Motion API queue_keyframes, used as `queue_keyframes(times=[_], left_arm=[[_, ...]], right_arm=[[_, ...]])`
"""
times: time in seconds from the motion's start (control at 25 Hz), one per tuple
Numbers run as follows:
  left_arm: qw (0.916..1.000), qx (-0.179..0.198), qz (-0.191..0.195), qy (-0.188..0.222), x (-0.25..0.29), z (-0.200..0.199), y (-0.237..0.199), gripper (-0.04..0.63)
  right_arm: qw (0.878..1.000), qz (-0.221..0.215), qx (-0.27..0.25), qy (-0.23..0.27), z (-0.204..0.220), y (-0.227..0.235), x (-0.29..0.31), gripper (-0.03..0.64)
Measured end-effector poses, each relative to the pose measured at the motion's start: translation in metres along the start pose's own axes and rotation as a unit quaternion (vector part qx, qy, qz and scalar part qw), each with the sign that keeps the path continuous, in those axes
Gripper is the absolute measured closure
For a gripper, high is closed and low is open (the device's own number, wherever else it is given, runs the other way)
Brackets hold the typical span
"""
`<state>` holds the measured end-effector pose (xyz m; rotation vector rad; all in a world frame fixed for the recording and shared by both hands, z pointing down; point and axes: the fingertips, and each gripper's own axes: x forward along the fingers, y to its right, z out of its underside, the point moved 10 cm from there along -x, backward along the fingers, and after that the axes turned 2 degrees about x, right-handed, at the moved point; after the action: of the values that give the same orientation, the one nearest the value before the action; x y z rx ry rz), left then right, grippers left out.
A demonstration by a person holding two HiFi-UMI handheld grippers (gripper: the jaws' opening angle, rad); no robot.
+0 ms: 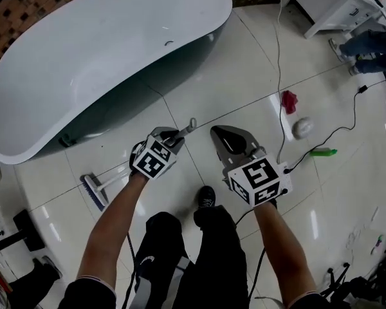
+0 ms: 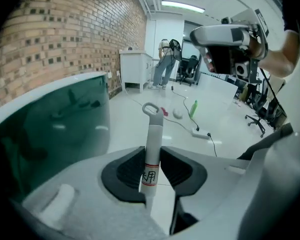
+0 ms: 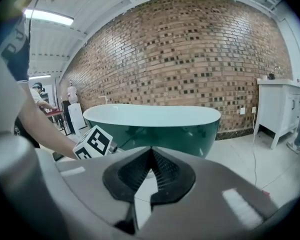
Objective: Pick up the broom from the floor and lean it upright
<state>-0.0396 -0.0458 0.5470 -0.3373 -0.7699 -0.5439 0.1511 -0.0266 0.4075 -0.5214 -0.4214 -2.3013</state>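
Observation:
The broom slants up from the floor, its brush head low at the left and its handle end with a hang loop raised. My left gripper is shut on the white handle close to that end; both black pads press its sides and the loop sticks out past them. My right gripper hovers beside it to the right, shut with nothing in it. In the right gripper view its pads meet at the tip, and the left gripper's marker cube shows at the left.
A large teal-and-white bathtub lies just beyond the broom, before a brick wall. A cable, red cloth, white lump and green bottle lie at the right. A white cabinet and a person stand far right.

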Motion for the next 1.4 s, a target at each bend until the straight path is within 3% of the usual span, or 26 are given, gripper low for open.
queue_keyframes(times=[0.36, 0.48, 0.6, 0.72, 0.96, 1.2, 1.4], left_arm=[[0.9930, -0.045, -0.099, 0.046, -0.168, -0.090, -0.001, 0.499], [0.9850, -0.071, -0.148, 0.054, -0.219, -0.096, -0.004, 0.499], [0.9715, -0.101, -0.208, 0.053, -0.272, -0.094, -0.005, 0.500], [0.9538, -0.132, -0.267, 0.040, -0.320, -0.087, -0.002, 0.502], [0.9071, -0.216, -0.361, 0.027, -0.393, -0.060, 0.012, 0.502], [0.8625, -0.282, -0.419, 0.035, -0.453, -0.027, 0.030, 0.502], [0.8240, -0.340, -0.450, 0.058, -0.487, 0.005, 0.027, 0.500]], right_arm=[[0.997, -0.067, -0.026, 0.011, -0.132, -0.043, -0.030, 0.617], [0.994, -0.103, -0.046, 0.013, -0.169, -0.063, -0.031, 0.617], [0.986, -0.147, -0.075, 0.013, -0.201, -0.086, -0.029, 0.617], [0.977, -0.185, -0.103, 0.018, -0.229, -0.105, -0.022, 0.617], [0.957, -0.254, -0.137, 0.031, -0.271, -0.142, 0.009, 0.617], [0.939, -0.303, -0.160, 0.027, -0.288, -0.202, 0.036, 0.617], [0.931, -0.314, -0.183, 0.032, -0.312, -0.245, 0.054, 0.617]])
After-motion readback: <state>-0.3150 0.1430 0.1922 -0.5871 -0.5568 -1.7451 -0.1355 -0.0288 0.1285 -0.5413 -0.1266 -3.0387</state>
